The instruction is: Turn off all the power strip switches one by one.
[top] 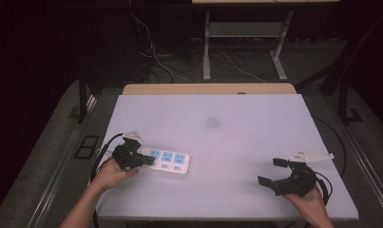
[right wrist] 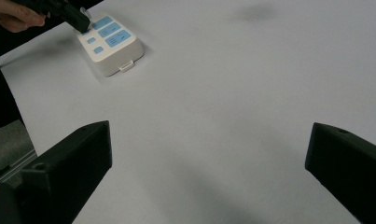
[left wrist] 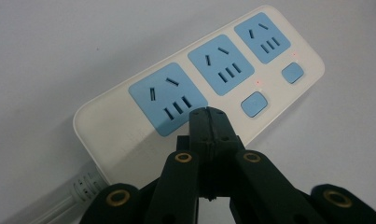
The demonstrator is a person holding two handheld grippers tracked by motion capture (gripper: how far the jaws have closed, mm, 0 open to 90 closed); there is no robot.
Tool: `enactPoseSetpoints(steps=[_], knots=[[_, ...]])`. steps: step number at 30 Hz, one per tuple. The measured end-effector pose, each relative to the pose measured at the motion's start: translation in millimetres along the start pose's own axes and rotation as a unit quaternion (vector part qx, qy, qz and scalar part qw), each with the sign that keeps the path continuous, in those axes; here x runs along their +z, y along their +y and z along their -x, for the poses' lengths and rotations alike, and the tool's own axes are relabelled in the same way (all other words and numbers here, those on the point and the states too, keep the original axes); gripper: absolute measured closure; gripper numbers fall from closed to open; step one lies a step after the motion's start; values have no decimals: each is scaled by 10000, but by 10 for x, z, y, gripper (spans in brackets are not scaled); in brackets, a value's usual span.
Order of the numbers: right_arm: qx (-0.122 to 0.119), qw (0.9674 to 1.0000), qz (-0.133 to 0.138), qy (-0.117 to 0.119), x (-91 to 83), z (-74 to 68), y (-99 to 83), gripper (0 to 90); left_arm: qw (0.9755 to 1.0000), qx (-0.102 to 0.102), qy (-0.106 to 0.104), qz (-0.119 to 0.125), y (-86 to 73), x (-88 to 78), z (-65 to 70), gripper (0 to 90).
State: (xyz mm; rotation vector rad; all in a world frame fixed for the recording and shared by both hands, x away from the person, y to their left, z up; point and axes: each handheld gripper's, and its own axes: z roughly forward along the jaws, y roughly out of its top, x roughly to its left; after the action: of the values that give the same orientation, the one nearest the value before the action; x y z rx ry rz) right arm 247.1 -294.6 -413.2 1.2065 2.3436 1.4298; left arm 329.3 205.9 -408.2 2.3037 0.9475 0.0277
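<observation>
**Now: closed left claw at the power strip's first switch**

Right now your left claw [left wrist: 207,114] has its jaws pressed together with nothing between them, and its tip sits at the near edge of the power strip [left wrist: 199,79], just below the first blue socket [left wrist: 167,98]. Whether the tip touches the casing I cannot tell. The first switch button seems to lie under the tip, hidden by it; the second button [left wrist: 254,102] is just to the right of the tip and the third [left wrist: 293,72] beyond that, each with a small red lamp above it.

Your right claw [top: 273,172] rests on the bench [top: 236,128] with its jaws wide apart and empty; from it the strip lies far ahead and to the left.

On handling, judge the strip as a stiff, light plastic box with a smooth, slippery shell. It will likely slide on the bench if you push sideways, so press straight down on a button. If you must hold it, clamp across the narrow width of the casing, at the blank end near the cable [left wrist: 78,193], not over the sockets. The cable's stiffness may tug the strip round.
</observation>
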Motion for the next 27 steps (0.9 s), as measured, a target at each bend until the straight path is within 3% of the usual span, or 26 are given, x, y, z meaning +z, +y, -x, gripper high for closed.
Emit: enactPoseSetpoints(steps=[13,15,17,27], knots=[[-8,10000,2,32,-5,-3,3,3,9999,89,135,26,2,0,44,897],[-11,10000,1,26,-7,1,3,3,9998,61,81,141,11,-40,34,897],[-23,10000,6,13,-4,0,3,4,9995,185,246,17,21,-45,51,897],[-82,9999,-48,42,12,0,6,3,9981,592,187,37,235,-159,204,896]])
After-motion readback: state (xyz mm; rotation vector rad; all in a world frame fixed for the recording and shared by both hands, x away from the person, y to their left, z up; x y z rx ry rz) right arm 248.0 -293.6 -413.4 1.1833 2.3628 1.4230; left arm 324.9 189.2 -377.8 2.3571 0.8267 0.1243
